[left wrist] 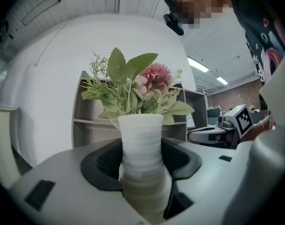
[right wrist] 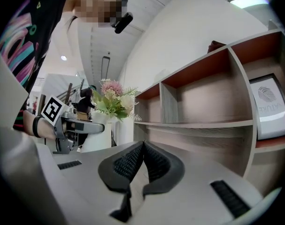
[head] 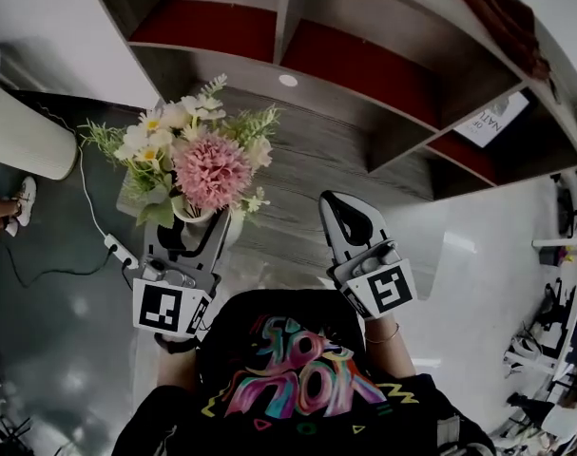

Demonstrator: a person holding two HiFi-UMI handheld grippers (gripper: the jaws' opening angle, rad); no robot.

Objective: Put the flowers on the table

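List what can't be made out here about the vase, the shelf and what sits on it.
- Vase base: left gripper view, sunk behind the left gripper's own body; head view, covered by the flowers.
- Framed sign: right gripper view, cut by the right edge; its print too small in every view.
- Brown thing atop the shelf unit: head view, dark and at the picture's edge; cannot tell what it is.

Probably an office or showroom, open wooden shelving (head: 364,65), framed sign (head: 492,120), glossy floor (head: 60,321), ceiling strip lights (left wrist: 198,64)
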